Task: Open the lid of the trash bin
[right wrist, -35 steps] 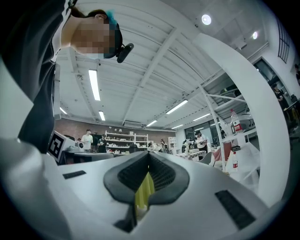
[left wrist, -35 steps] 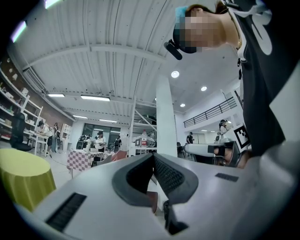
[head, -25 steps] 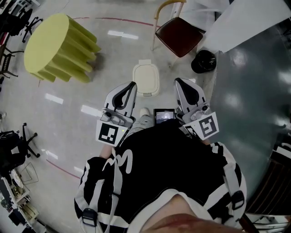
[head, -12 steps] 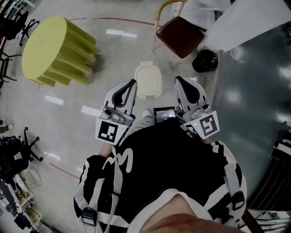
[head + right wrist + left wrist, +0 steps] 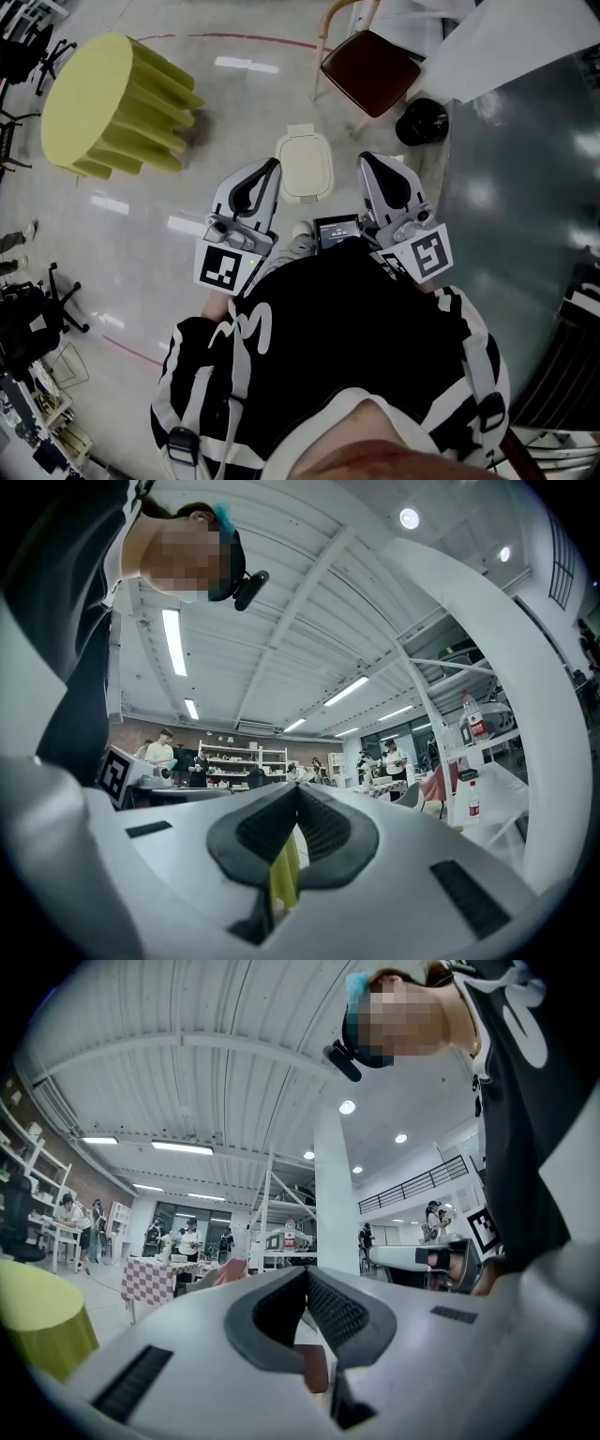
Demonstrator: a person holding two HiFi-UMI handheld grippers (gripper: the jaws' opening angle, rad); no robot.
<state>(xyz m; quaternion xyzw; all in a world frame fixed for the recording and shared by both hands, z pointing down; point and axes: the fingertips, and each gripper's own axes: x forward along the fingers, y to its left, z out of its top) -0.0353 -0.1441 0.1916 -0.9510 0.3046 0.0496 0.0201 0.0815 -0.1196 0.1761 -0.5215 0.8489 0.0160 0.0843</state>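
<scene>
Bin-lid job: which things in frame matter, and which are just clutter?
Job:
- trash bin lid, closed
- left gripper, shut, empty
- right gripper, shut, empty; the two flank the bin in the head view

Lying about:
- yellow ribbed stool
- chair with dark red seat
- black round object beside the chair

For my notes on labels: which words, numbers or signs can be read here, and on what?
No text is readable.
Label on the bottle: too small to read.
Left marker cube, right marker cube: square patterns, no letters.
Small screen: blurred.
</scene>
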